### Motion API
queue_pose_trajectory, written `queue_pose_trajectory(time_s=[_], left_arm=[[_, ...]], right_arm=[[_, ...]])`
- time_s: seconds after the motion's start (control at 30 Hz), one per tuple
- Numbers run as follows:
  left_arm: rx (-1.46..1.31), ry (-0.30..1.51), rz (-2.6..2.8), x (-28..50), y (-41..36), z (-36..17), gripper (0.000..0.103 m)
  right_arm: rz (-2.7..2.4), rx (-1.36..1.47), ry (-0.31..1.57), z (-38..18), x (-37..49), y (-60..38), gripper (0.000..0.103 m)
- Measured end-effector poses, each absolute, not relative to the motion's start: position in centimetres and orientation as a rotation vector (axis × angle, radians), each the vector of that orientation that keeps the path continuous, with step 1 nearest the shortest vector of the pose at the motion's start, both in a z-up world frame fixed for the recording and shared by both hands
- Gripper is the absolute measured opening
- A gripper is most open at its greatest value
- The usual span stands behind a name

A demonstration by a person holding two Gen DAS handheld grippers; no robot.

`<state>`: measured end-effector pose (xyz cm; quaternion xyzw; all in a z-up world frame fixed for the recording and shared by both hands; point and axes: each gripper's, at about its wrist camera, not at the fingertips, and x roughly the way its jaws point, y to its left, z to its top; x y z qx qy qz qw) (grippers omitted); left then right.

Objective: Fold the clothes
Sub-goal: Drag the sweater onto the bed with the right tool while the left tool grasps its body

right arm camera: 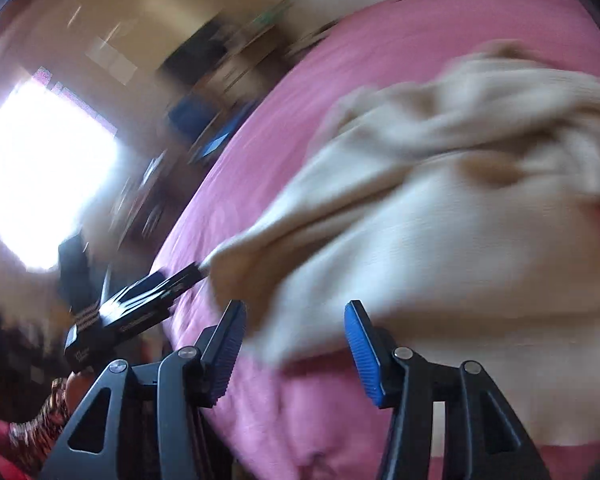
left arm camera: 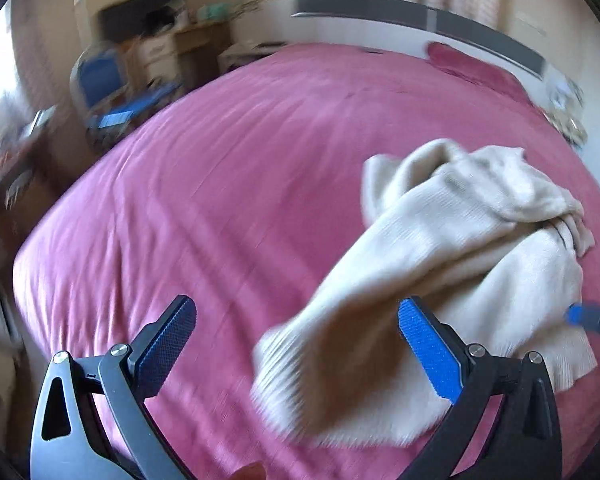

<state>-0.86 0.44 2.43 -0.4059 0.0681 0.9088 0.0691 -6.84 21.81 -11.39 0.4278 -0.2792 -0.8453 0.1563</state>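
A: What do we have in front of us?

B: A cream knitted sweater (left arm camera: 460,240) lies in a crumpled heap on a bed (left arm camera: 220,200) with a pink cover. It sits toward the right side of the left wrist view. One ribbed end stretches out toward us. Both views are blurred.

A: And what are we holding?

B: Nothing that we can see. Our left hand-held gripper (left arm camera: 296,304) has its jaws spread wide. The ribbed end of the sweater shows between them, but neither pad presses on it. Our right hand-held gripper (right arm camera: 294,306) stands about half open. Its pads are bare, and the sweater lies just beyond them.

A: In the right wrist view, the left hand-held gripper seems to meet a corner of the knit. Is it gripping?

B: It looks close, seen from the side, but its own camera shows the jaws apart. We would call it unheld.

A: Which step are we on, then?

B: We judge it early: the sweater is still bunched, with no flat fold made. Next, each hand-held gripper probably needs to close on a separate edge. Then we can draw the sweater out flat on the bed.
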Motion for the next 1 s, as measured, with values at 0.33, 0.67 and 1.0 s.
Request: queue_pose_trajectory(time_s=[0.33,0.67,1.0], left_arm=[[-0.854,0.866,2.445,-9.7,20.1,0.5,0.103],[-0.771,0.974,2.427,-13.2,26.6,-4.0,0.103],[-0.917,0.845,2.438,-16.0,26.0,-5.0,0.053]], right_arm=[[-2.603,1.259,-1.339,-15.1,-11.6,41.2,0.052],[-2.31,1.067,-1.945,-21.8,-14.2,46.4,0.052],[-2.245,0.855,-2.083,-22.5,-13.7,46.5,0.006]])
